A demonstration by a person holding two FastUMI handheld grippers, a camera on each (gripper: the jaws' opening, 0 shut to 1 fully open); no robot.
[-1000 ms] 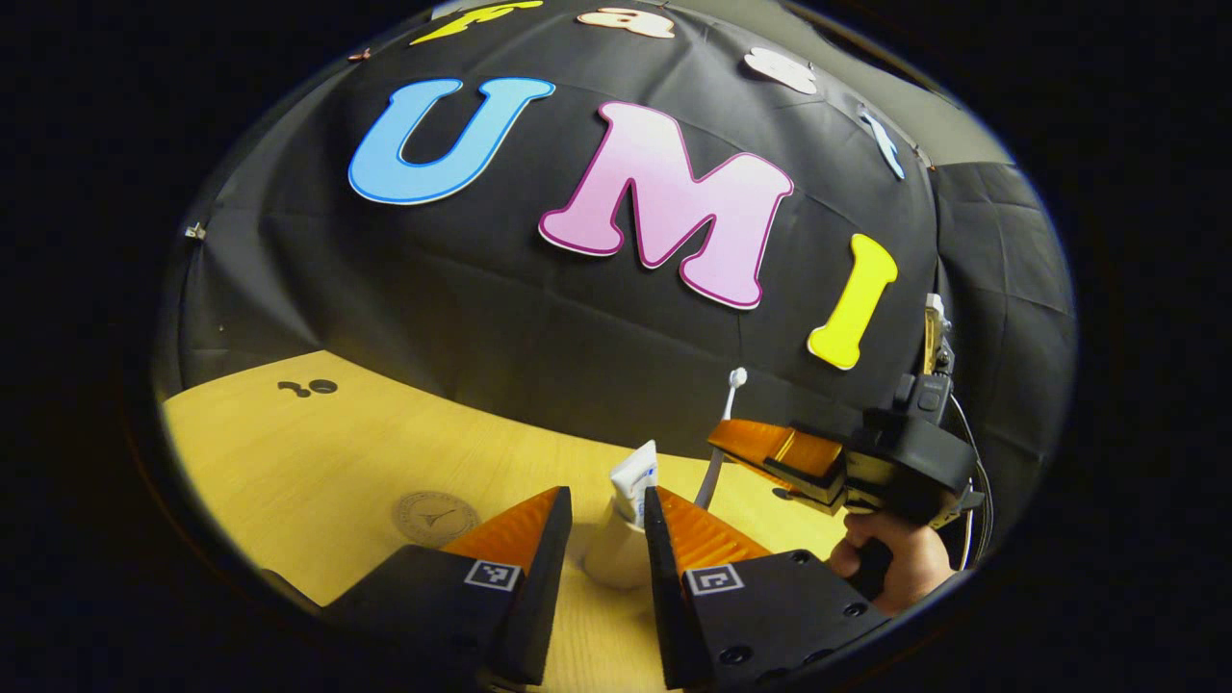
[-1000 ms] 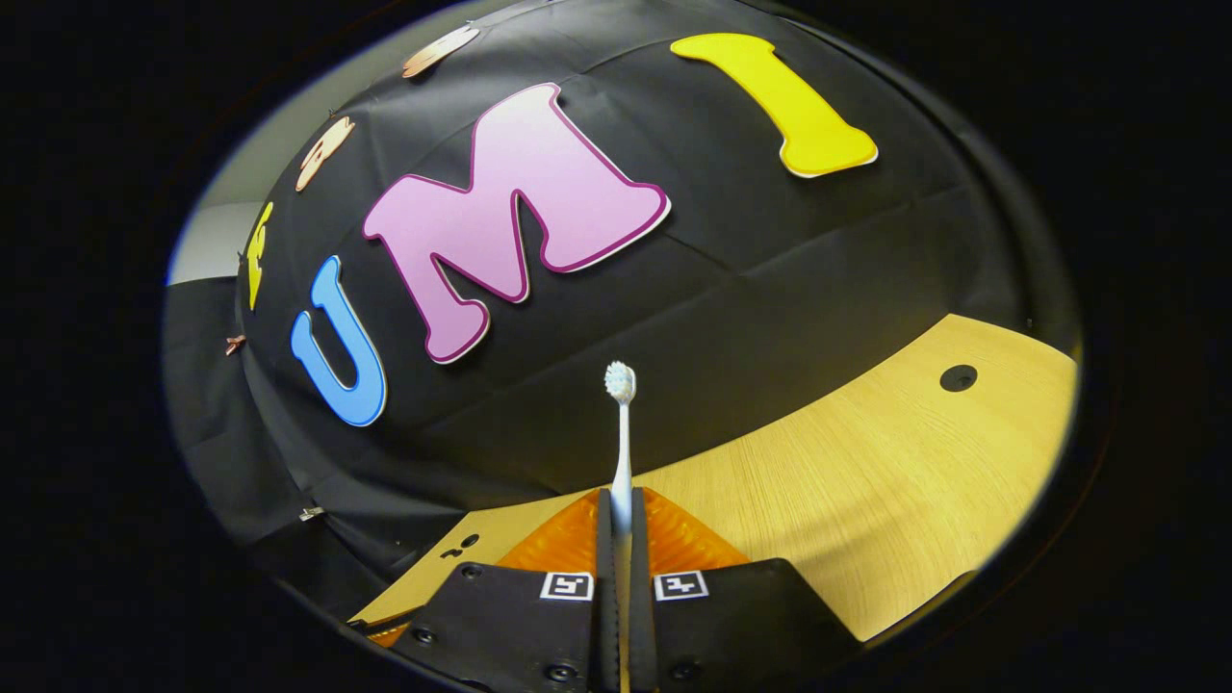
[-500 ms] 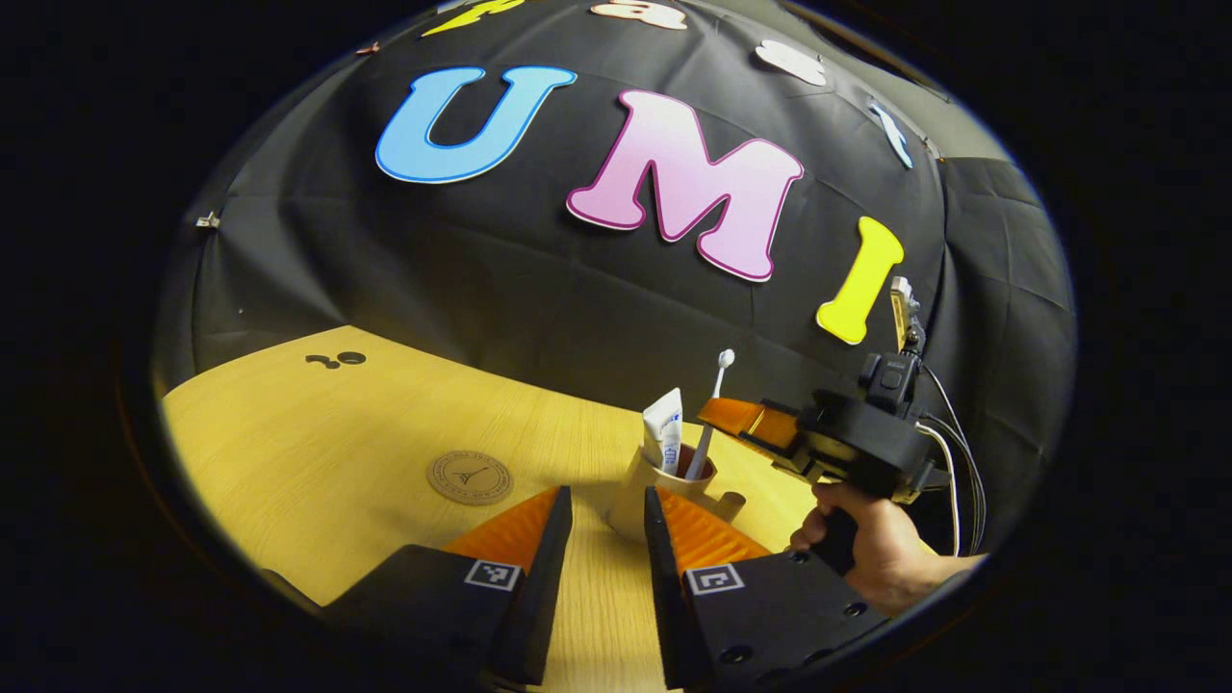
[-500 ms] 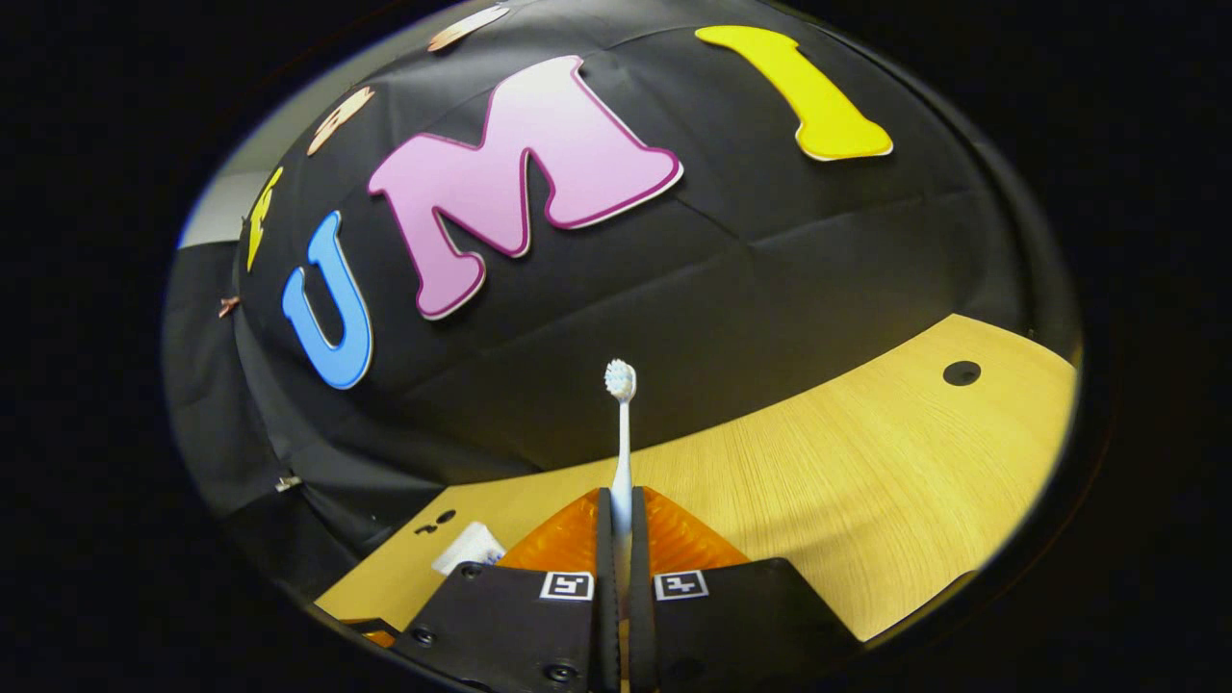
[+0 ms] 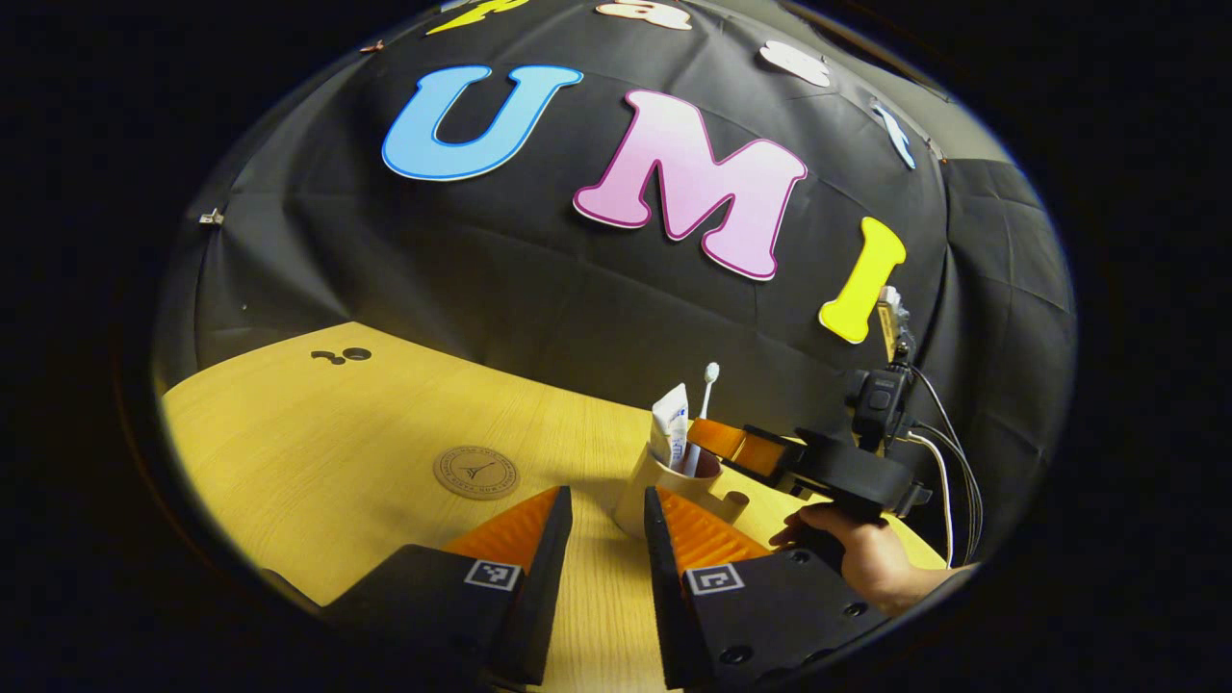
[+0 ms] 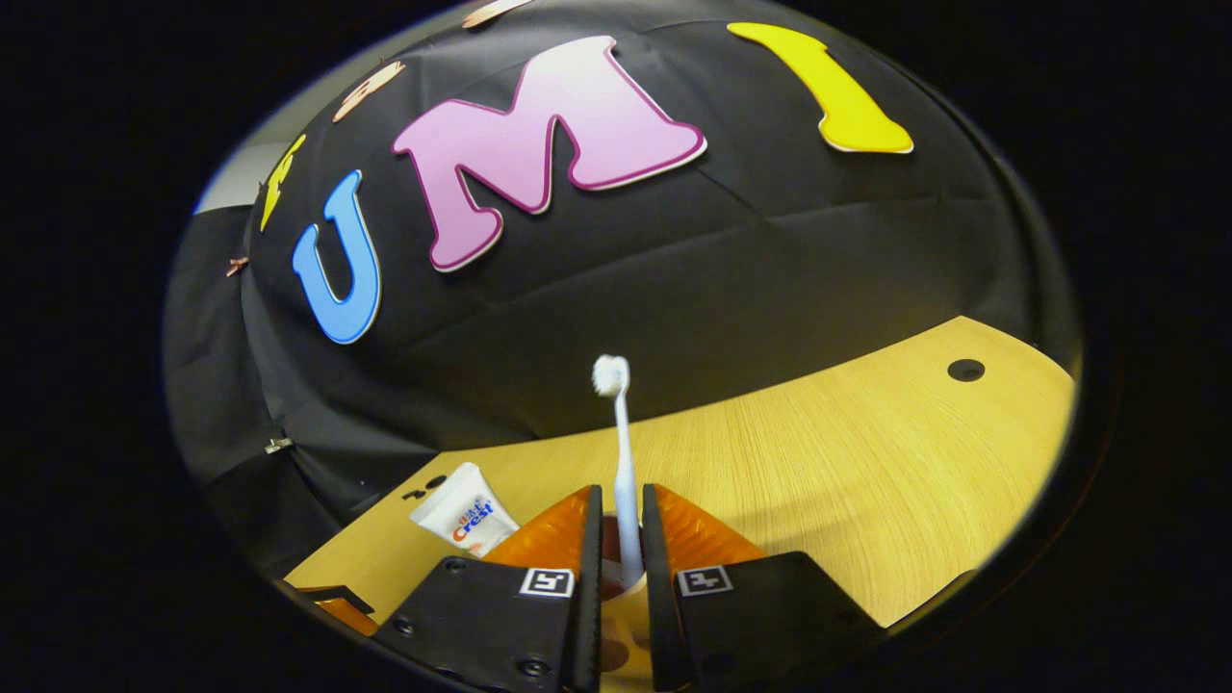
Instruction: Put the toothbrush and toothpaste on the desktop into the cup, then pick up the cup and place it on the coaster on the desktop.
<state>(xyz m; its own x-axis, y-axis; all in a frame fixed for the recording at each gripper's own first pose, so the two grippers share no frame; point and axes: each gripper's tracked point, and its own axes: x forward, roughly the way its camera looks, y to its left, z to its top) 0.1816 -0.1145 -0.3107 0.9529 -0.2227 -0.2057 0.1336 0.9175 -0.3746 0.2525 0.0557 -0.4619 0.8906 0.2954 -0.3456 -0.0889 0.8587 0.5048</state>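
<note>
One toothpaste point(image 6: 465, 515) tube printed "Crest" stands inside the cup point(image 5: 664, 486).

Toothbrush point(image 5: 707, 385) and toothpaste point(image 5: 671, 428) stand in the cup point(image 5: 647, 496) near coaster point(image 5: 475, 472).

Left gripper point(image 5: 604, 539): black body, square coded tags, screws. Right gripper point(image 6: 616, 539): same; cables point(image 5: 948, 462) behind.

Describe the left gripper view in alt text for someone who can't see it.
A cup holding a toothbrush and toothpaste stands on a wooden desktop, just beyond the open left tongs. A round coaster lies to its left; the right tongs, held in a hand, reach in from the right.
</note>
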